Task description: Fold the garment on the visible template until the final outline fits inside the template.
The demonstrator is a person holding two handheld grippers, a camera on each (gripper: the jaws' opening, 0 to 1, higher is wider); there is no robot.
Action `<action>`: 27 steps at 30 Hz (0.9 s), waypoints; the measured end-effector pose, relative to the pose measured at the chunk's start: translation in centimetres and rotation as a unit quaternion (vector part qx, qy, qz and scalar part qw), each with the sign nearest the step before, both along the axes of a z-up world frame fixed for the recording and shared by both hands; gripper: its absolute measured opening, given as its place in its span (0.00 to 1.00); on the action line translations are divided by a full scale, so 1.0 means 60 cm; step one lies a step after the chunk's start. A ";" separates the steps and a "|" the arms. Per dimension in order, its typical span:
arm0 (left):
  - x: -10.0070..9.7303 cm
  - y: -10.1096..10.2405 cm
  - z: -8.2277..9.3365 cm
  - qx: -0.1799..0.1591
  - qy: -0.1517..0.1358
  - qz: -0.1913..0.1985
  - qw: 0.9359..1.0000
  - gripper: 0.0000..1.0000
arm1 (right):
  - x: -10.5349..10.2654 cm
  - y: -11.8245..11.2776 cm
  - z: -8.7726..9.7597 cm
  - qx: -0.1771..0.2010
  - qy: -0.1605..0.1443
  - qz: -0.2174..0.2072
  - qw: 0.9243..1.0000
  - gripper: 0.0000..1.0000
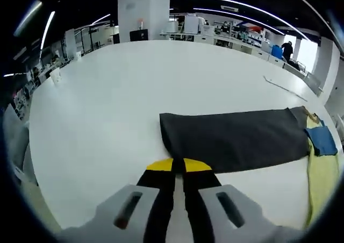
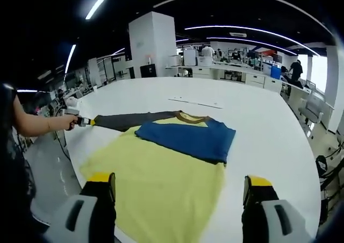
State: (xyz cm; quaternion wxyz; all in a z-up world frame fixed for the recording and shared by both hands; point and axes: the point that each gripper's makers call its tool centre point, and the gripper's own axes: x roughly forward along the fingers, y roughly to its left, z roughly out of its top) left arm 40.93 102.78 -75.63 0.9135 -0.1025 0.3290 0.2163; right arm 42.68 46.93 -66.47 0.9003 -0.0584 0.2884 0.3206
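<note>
Garment covers white table; office benches stand well beyond.

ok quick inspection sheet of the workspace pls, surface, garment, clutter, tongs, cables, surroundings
surface: large white table, mostly bare
job's things: garment lying flat; yellow body, blue sleeve folded across the chest, dark sleeve stretched out sideways; thin outline marks on the table beyond the collar
clutter: nothing seen
grippers: left tongs closed at the dark sleeve's cuff; right tongs open above the yellow hem
cables: nothing seen on the table
surroundings: open lab with benches, a white pillar, people at the back
</note>
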 end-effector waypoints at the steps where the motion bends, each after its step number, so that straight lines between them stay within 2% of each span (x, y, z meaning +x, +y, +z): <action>1: 0.001 -0.001 0.001 -0.006 -0.003 0.002 1.000 0.02 | -0.001 0.000 0.000 -0.001 0.000 0.000 1.000 1.00; 3: 0.005 -0.005 0.006 -0.004 -0.009 -0.011 1.000 0.01 | -0.002 -0.001 0.002 -0.001 -0.001 0.000 1.000 1.00; 4: 0.010 -0.007 0.012 0.007 -0.014 -0.022 1.000 0.01 | -0.001 -0.003 0.003 0.000 -0.003 0.000 1.000 1.00; 11: 0.026 -0.025 0.037 0.008 -0.025 -0.052 0.998 0.01 | 0.000 -0.006 0.008 0.002 -0.008 -0.002 1.000 1.00; 14: 0.039 -0.041 0.050 0.012 -0.029 -0.076 0.997 0.01 | 0.000 -0.004 0.010 0.007 -0.009 -0.001 1.000 1.00; 27: 0.087 -0.104 0.101 0.028 -0.042 -0.140 0.989 0.01 | -0.017 0.003 0.008 0.007 -0.009 0.013 1.000 1.00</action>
